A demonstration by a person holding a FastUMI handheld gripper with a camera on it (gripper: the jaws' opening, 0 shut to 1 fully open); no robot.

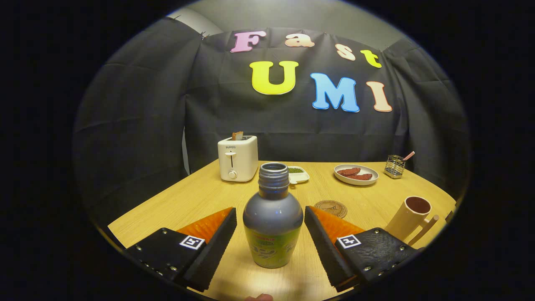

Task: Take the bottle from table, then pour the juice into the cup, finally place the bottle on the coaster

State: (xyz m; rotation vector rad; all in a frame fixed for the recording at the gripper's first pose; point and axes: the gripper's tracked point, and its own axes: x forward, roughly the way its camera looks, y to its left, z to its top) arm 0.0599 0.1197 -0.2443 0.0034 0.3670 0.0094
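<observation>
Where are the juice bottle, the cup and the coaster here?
bottle point(273, 225), gripper view, on its body, between the open tongs.
cup point(411, 217), gripper view, on its side wall.
coaster point(331, 208), gripper view, on its top face.

The gripper point(270, 228) is held level and low over the table, pointing straight ahead, its two fingers point(217, 242) spread wide apart. The jaws stand parted with clear gaps on both inner sides, neither pad pressing on anything. A fingertip of the person's hand point(259, 297) shows just behind the fingers.
</observation>
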